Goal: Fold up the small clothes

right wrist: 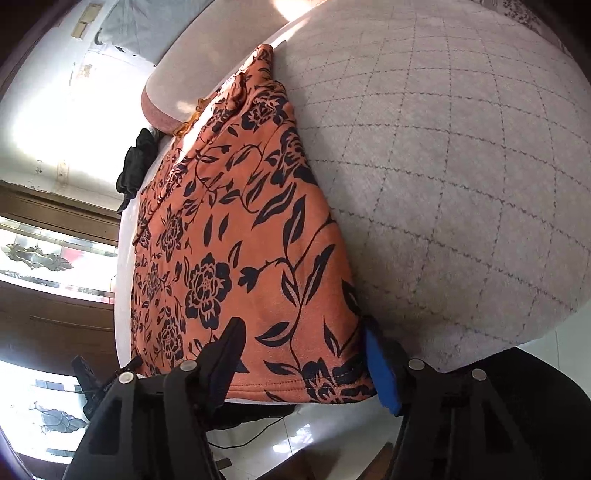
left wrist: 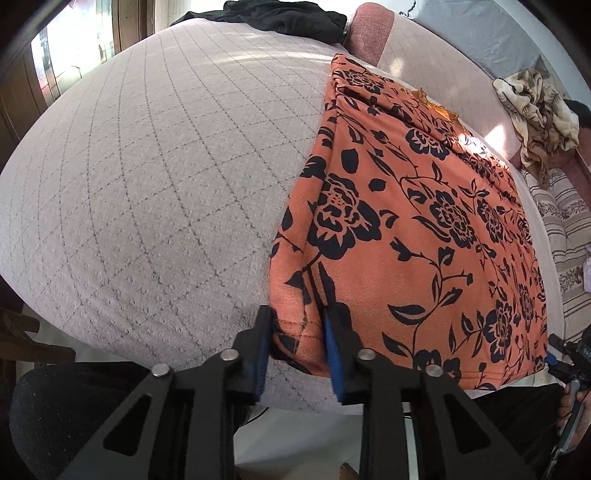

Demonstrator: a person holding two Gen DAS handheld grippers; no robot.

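An orange garment with a black flower print (left wrist: pixel 417 229) lies flat on a pale quilted bed (left wrist: pixel 155 177); it also shows in the right wrist view (right wrist: pixel 236 236). My left gripper (left wrist: pixel 298 336) is at the garment's near left hem corner, jaws partly apart with the fabric corner between them. My right gripper (right wrist: pixel 303 347) is at the near right hem corner, jaws wide apart, one finger above the cloth and the blue pad (right wrist: pixel 382 369) at its edge. The right gripper also shows at the right edge of the left wrist view (left wrist: pixel 557 360).
A dark garment (left wrist: pixel 284 18) lies at the bed's far edge, beside a pink pillow (left wrist: pixel 369 33). A crumpled tan cloth (left wrist: pixel 535 110) sits at the far right. The bed's quilted surface (right wrist: pixel 461 184) stretches right of the garment. Tiled floor (right wrist: pixel 332 443) lies below the bed edge.
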